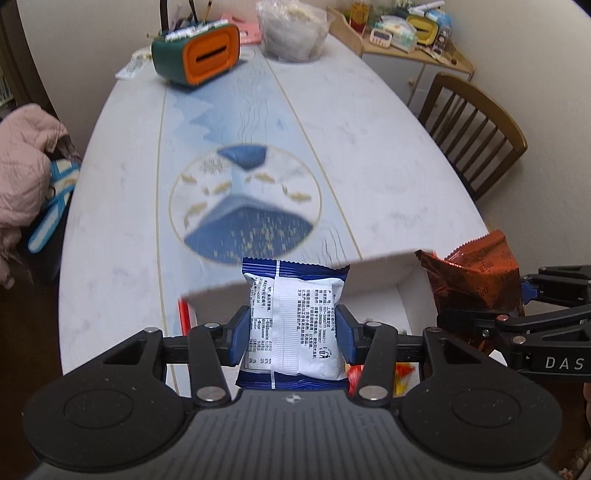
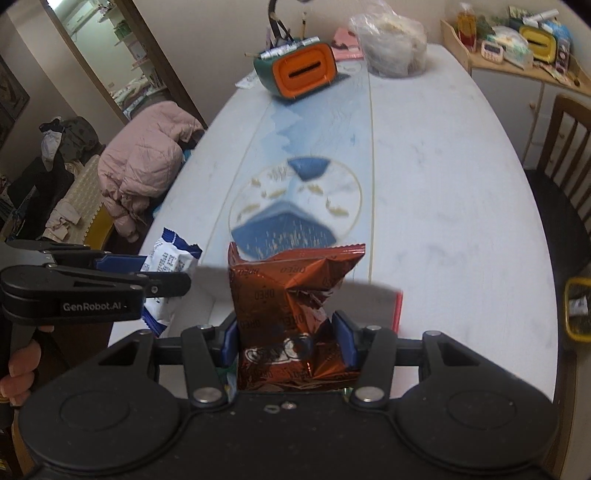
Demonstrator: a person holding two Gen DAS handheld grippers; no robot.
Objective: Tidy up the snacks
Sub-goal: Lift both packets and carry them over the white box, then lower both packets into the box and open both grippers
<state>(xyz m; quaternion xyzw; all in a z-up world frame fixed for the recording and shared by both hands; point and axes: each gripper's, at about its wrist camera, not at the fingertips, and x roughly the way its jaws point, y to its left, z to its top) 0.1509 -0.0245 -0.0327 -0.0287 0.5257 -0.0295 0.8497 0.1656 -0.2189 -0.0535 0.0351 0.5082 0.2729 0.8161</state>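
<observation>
Nearest the lens in the left wrist view, the left gripper (image 1: pixel 291 334) pinches a blue-and-white snack packet (image 1: pixel 293 325) between its 2 blue pads (image 1: pixel 238 338), printed back side facing the camera. In the right wrist view, the right gripper (image 2: pixel 288 338) likewise pinches a crumpled orange-brown snack packet (image 2: pixel 295 310) between its blue pads (image 2: pixel 345 341). Both packets stand above a white box (image 1: pixel 373 284) with a red edge, which sits at the near end of the table (image 1: pixel 388 166); a few red and yellow wrappers (image 1: pixel 400 374) show low in the box, beside the left gripper. Each gripper appears at the side of the other's view: the right one at the right edge, the left one at the left edge with a hand (image 2: pixel 20 373) below it. Farther along the table lies a round blue printed motif (image 1: pixel 245 205); at the far end stand an orange-and-green tissue box (image 1: pixel 197 53) and a clear plastic bag (image 1: pixel 293 31). Left of the table lies a pink jacket (image 2: pixel 144 162); right of it stands a wooden chair (image 1: pixel 476 136).
</observation>
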